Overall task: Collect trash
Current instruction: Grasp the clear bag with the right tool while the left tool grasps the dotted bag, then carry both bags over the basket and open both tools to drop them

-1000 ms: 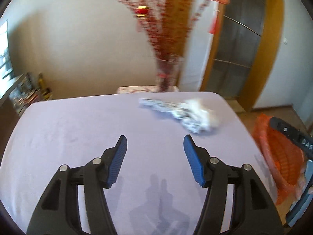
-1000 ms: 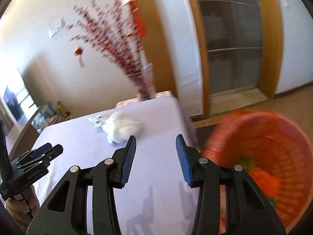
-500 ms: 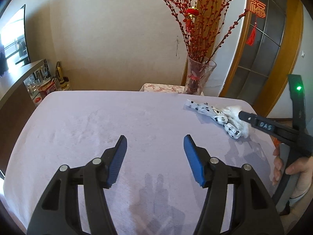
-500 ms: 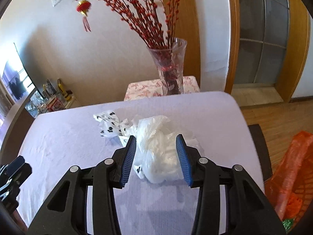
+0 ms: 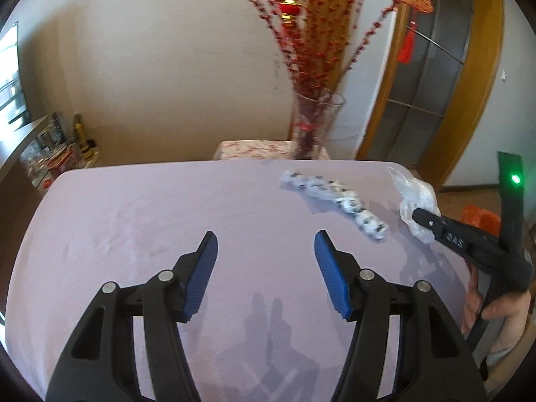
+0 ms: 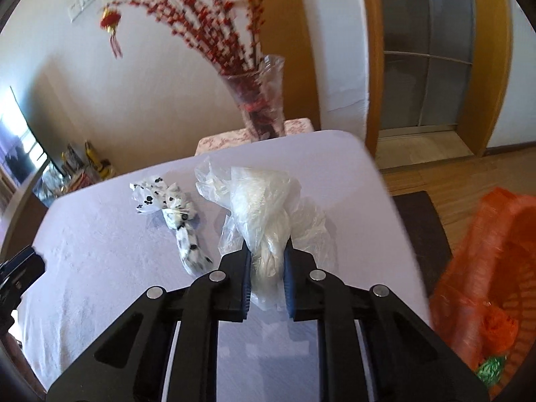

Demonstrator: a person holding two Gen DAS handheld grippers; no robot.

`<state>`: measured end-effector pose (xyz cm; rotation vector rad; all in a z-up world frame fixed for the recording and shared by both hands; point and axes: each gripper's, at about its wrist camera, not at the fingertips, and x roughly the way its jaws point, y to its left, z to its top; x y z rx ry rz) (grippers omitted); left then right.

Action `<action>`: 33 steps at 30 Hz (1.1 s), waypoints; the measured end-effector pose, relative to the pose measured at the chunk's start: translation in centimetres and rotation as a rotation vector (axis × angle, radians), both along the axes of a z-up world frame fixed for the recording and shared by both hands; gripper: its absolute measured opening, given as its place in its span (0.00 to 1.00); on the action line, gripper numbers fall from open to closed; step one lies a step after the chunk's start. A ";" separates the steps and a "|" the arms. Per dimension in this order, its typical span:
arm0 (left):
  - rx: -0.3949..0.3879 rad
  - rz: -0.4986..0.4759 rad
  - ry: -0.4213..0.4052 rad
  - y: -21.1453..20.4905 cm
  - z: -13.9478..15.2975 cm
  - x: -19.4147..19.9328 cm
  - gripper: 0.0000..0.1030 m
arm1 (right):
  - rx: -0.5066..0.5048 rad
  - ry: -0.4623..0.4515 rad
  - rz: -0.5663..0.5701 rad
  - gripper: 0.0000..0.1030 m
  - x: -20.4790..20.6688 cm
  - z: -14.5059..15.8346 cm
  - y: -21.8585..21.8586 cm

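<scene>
A crumpled clear plastic bag (image 6: 258, 201) lies near the right edge of the lilac-covered table (image 6: 100, 268). My right gripper (image 6: 267, 249) is closing on it, and both blue pads press into its near end. In the left wrist view the same bag (image 5: 415, 194) sits at the right gripper (image 5: 418, 216) tip. A twisted white wrapper with black spots (image 6: 177, 214) lies just left of the bag, also seen as the spotted wrapper (image 5: 335, 197). My left gripper (image 5: 266, 238) hovers open over bare tablecloth with nothing between its fingers.
An orange mesh basket (image 6: 485, 268) holding some trash stands on the floor to the right of the table. A glass vase (image 6: 261, 100) of red branches stands on a small stand behind the table. A hand (image 5: 495, 311) holds the right gripper's grip.
The right gripper swung from the orange basket to the table, came down around the clear bag, and its jaws narrowed onto it. The left gripper stayed open and drifted slightly.
</scene>
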<state>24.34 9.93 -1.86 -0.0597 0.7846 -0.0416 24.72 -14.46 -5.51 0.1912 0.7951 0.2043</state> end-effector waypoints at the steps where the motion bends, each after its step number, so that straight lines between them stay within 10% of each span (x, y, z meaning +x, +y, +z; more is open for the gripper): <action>1: 0.001 -0.017 0.004 -0.7 0.1 0.5 0.58 | 0.002 -0.007 -0.009 0.16 -0.4 0.2 -0.5; 14: 0.090 -0.068 0.119 -11.4 -3.9 9.8 0.53 | 0.039 -0.085 -0.097 0.16 -5.7 1.7 -6.7; 18: 0.082 -0.062 0.215 -12.0 -6.5 11.3 0.27 | 0.054 -0.089 -0.100 0.16 -6.2 1.8 -7.4; 21: 0.097 -0.100 0.181 -12.1 -6.8 10.2 0.11 | 0.062 -0.095 -0.107 0.16 -6.9 1.9 -7.9; 33: 0.012 -0.270 0.033 -13.3 -1.9 1.8 0.08 | 0.091 -0.163 -0.193 0.16 -12.7 4.0 -11.8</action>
